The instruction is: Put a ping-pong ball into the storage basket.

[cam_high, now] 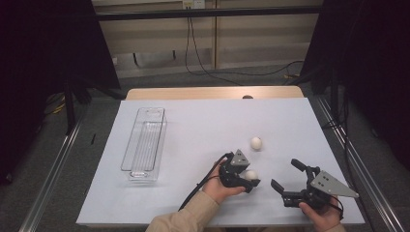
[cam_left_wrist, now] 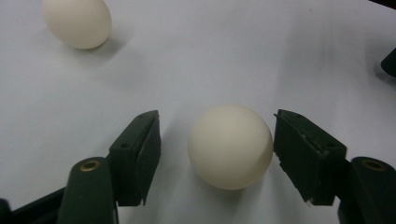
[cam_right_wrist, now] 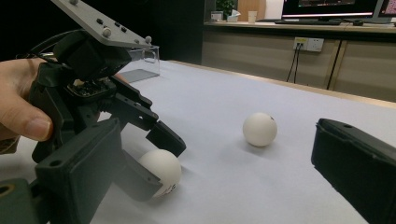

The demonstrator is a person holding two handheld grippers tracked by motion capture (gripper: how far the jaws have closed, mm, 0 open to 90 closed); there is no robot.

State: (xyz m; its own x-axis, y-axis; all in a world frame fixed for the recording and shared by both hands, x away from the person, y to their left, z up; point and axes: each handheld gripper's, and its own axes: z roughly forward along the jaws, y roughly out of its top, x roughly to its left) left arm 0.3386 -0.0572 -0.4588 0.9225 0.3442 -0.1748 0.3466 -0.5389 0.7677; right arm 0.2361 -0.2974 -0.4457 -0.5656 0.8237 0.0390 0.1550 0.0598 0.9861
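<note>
Between the left gripper's point(cam_left_wrist: 217, 154) partly open jaws sits the near white ball point(cam_left_wrist: 230, 146), centred, pads not yet touching; right gripper point(cam_high: 287, 176) gapes empty beside.

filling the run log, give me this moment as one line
left tongs: open around near ball, not touching | right tongs: open, empty | far ball: on table

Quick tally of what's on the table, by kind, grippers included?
White balls: 2, one between the left gripper's jaws, one farther out
Clear plastic bin: 1
Grippers: 2, left gripper and right gripper
Total: 5
</note>
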